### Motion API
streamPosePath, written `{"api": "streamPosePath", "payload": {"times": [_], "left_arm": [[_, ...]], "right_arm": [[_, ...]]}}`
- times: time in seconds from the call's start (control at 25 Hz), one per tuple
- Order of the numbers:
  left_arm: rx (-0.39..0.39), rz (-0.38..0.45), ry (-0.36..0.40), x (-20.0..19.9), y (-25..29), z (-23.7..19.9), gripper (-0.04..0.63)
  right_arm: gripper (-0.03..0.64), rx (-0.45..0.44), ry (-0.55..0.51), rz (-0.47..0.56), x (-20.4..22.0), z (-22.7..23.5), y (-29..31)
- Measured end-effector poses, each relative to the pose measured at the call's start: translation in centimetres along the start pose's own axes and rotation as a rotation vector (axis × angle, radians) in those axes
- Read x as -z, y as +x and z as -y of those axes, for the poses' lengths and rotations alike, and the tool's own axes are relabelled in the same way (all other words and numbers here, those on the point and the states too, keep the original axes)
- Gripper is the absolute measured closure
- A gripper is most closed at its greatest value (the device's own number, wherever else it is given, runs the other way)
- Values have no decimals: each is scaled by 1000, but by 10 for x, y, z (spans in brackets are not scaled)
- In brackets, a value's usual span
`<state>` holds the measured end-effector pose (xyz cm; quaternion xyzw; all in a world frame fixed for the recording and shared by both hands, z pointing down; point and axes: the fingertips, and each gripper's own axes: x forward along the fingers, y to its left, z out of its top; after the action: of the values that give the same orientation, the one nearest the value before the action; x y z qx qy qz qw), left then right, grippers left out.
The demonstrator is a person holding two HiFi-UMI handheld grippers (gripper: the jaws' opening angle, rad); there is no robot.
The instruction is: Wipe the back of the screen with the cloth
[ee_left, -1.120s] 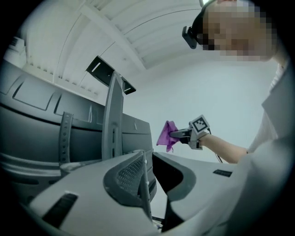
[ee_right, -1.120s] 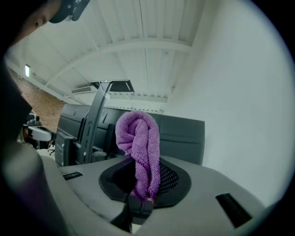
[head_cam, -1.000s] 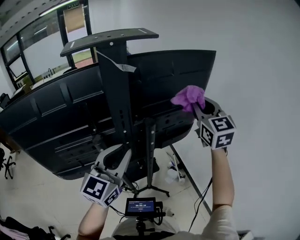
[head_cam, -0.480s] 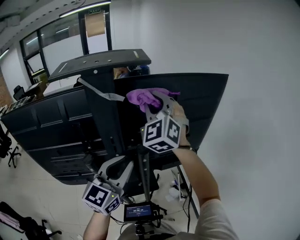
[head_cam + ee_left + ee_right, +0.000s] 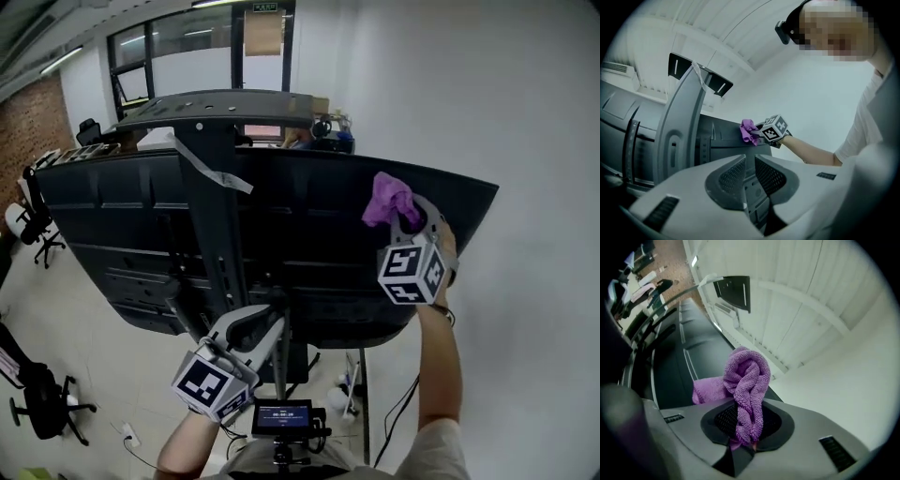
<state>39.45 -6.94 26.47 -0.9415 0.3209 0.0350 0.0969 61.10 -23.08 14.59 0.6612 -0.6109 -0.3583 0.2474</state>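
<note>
The purple cloth (image 5: 389, 200) appears to rest against the back of the screen (image 5: 309, 234), just under its top edge and near the right-hand corner. Your right gripper (image 5: 401, 223) has its jaws clamped on the cloth's twisted middle, with a bunched end sticking out past the tips. Press that bunch onto the panel rather than the jaw tips. Sweep in long overlapping strokes along the top edge toward the stand column (image 5: 220, 216), working into the ribs. Your left gripper (image 5: 246, 330) hangs low by the bottom edge, jaws slightly apart and empty; steady the screen with it only if it rocks.
</note>
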Motion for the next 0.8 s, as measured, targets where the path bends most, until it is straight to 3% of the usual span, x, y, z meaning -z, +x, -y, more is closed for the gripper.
{"api": "streamPosePath", "payload": {"times": [0.32, 0.48, 0.56, 0.64, 0.72, 0.8], "left_arm": [[-66, -29, -43, 18, -2, 1, 522], [-94, -45, -58, 25, -13, -5, 522], [-101, -58, -58, 28, -18, -6, 522], [-104, -76, -57, 34, -23, -11, 522], [-108, -96, -53, 41, -25, -19, 522], [-112, -113, -50, 46, -28, -26, 522]], "right_arm": [[568, 158, 142, -176, 158, 111, -8], [568, 204, 221, -226, 191, 128, -11], [566, 234, 212, -204, 170, 128, -26], [566, 240, 197, -99, 116, 118, -47], [566, 169, 175, 24, 52, 86, -60], [566, 35, 136, 118, -5, 34, -62]]}}
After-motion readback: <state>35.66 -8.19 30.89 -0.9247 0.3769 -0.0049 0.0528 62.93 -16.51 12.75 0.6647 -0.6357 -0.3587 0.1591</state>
